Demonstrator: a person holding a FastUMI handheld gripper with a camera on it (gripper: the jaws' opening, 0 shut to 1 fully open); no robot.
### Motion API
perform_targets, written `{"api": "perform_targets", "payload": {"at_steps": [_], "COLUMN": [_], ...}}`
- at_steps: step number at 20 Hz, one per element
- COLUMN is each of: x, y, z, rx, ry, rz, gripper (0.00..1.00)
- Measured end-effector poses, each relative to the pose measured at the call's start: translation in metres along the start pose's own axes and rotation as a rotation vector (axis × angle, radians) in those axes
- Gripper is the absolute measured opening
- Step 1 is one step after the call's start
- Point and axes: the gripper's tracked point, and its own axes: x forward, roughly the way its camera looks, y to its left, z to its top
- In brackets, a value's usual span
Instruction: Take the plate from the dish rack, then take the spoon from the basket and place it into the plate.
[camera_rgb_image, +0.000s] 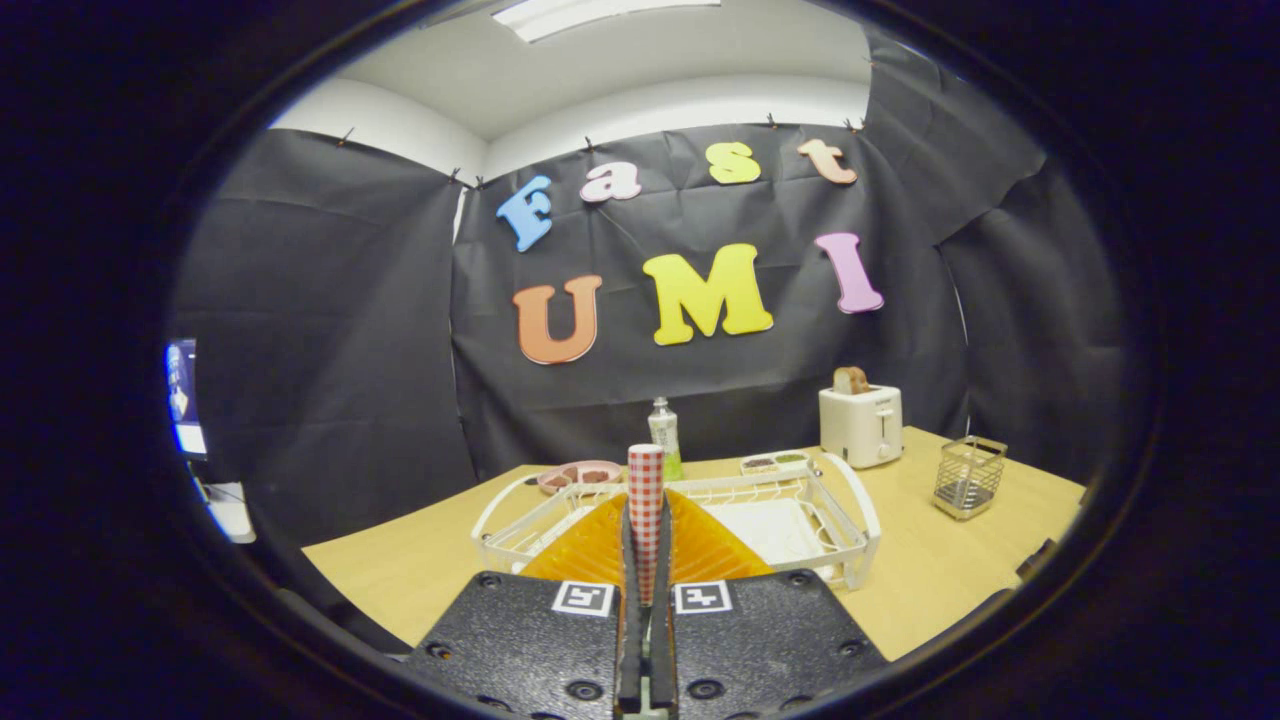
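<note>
Item: handheld two-finger claw, fingers drawn nearly together, pinching on edge a thin red-and-white chequered plate that stands upright between them and rises just ahead of the tips; both fingers appear to press its faces. Item: white wire dish rack, resting on the light wooden worktop directly beyond the fingers, with a pale drip tray visible in its right half; no other crockery can be made out in it, though its near left part is hidden behind the fingers. Item: small square wire-mesh basket, standing on the worktop to the right of the rack and well apart from it; whether a spoon lies inside cannot be told at this size. Sundries at the far side of the worktop: a white toaster with a brown slice in its slot, a clear bottle with a green label, a round pink dish with dark contents, and a small shallow tray behind the rack. Status, as a judgement: the plate reads as lifted clear of the rack and in hand, so the first step looks close to done, short of setting the plate flat on the worktop. Outstanding: release of the plate, travel to the basket, retrieval of the spoon, and placement of the spoon in the plate.
</note>
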Motion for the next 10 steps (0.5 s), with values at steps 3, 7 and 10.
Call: {"api": "perform_targets", "payload": {"at_steps": [3, 7, 10], "x": [0.003, 0.007, 0.009], "y": [0.009, 0.012, 0.011], "z": [-0.015, -0.023, -0.028], "rx": [0.022, 0.042, 0.04], "ry": [0.007, 0.007, 0.01], "rz": [0.004, 0.002, 0.006], "gripper": [0.1, 0.12, 0.15]}}
